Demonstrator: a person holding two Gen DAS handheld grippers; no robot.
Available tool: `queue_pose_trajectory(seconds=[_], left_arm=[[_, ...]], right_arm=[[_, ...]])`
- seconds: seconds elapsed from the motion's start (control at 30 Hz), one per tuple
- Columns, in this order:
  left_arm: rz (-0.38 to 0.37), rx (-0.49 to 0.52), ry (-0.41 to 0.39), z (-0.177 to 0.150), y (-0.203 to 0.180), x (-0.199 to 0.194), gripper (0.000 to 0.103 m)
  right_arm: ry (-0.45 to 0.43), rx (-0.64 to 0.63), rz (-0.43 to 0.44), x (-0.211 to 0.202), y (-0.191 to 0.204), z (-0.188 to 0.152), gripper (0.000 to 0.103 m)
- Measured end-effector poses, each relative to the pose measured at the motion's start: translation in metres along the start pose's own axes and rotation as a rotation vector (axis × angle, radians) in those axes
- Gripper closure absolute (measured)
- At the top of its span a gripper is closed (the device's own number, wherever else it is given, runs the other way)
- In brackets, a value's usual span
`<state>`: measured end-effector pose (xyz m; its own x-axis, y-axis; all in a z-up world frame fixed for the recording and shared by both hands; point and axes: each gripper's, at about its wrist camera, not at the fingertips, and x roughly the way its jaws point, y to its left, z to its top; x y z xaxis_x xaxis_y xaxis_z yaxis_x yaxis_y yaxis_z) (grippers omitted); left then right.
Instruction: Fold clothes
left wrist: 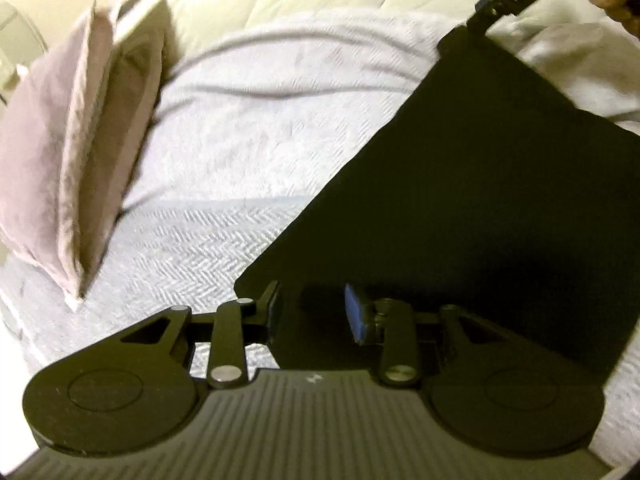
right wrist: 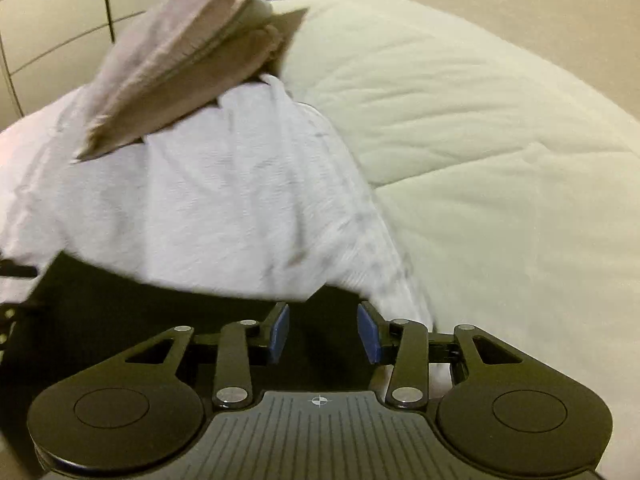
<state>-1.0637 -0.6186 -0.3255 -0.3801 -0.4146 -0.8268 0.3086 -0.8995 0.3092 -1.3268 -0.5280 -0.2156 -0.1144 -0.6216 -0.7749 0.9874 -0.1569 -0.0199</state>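
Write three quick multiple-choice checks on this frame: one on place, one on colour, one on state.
1. Where are the pinkish cushions?
A. on the pale blanket, left of the black garment
B. on top of the black garment
C. hanging on the wall

2. What colour are the right gripper pads?
A. red
B. blue
C. white

3. How is the black garment?
A. balled up
B. rolled into a tube
C. spread out smooth

Answers: 1 A, the left wrist view shows them resting on the blanket, clear of the garment. 2 B, both pads show blue in the right wrist view. 3 C, it is a flat sheet with straight edges.
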Motion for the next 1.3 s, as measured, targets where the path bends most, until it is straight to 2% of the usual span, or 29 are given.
queue_pose_trajectory(seconds=[0.13, 0.2, 0.37, 0.47, 0.57, 0.6, 0.67, 0.73, 0.83, 0.9, 0.97, 1.07, 1.13, 1.3], left_arm=[[-0.020, -0.032, 0.016, -0.005, 0.003, 0.021, 0.075], [-0.023, -0.059, 0.017, -0.005, 0.005, 0.027, 0.075], [-0.029, -0.067, 0.038, -0.001, 0.008, 0.028, 0.076], [-0.042, -0.067, 0.048, 0.002, 0.010, 0.022, 0.076], [-0.041, -0.114, -0.006, 0.000, 0.017, 0.007, 0.076], [-0.042, -0.149, -0.039, -0.001, 0.022, 0.000, 0.076], [-0.048, -0.219, -0.058, -0.003, 0.032, -0.001, 0.076], [-0.057, -0.265, -0.051, -0.004, 0.040, 0.005, 0.076], [-0.056, -0.251, 0.048, -0.007, 0.037, 0.041, 0.076], [-0.053, -0.271, 0.060, -0.011, 0.038, 0.056, 0.076], [-0.048, -0.290, 0.058, -0.012, 0.040, 0.058, 0.076], [-0.039, -0.293, 0.043, -0.013, 0.040, 0.034, 0.076], [-0.052, -0.276, 0.030, -0.024, 0.038, 0.012, 0.076], [-0.158, -0.272, -0.012, -0.066, 0.012, -0.050, 0.077]], right_arm=[[0.154, 0.141, 0.084, 0.072, -0.020, -0.011, 0.071], [0.169, 0.141, 0.119, 0.098, -0.024, -0.020, 0.071], [0.197, 0.121, 0.174, 0.109, -0.034, -0.008, 0.072], [0.194, 0.142, 0.179, 0.092, -0.037, 0.000, 0.071], [0.101, 0.156, 0.163, 0.053, -0.034, 0.000, 0.070], [0.081, 0.157, 0.165, 0.042, -0.030, -0.004, 0.070], [0.041, 0.159, 0.171, 0.020, -0.021, -0.013, 0.068], [0.042, 0.145, 0.189, 0.017, -0.011, -0.028, 0.062], [0.119, 0.134, 0.189, 0.046, 0.000, -0.047, 0.061], [0.183, 0.135, 0.195, 0.068, -0.001, -0.061, 0.059], [0.185, 0.117, 0.197, 0.069, -0.001, -0.062, 0.059], [0.182, 0.092, 0.166, 0.053, 0.005, -0.058, 0.058], [0.153, 0.094, 0.185, 0.027, 0.010, -0.060, 0.058], [0.129, 0.085, 0.232, -0.030, 0.039, -0.096, 0.058]])
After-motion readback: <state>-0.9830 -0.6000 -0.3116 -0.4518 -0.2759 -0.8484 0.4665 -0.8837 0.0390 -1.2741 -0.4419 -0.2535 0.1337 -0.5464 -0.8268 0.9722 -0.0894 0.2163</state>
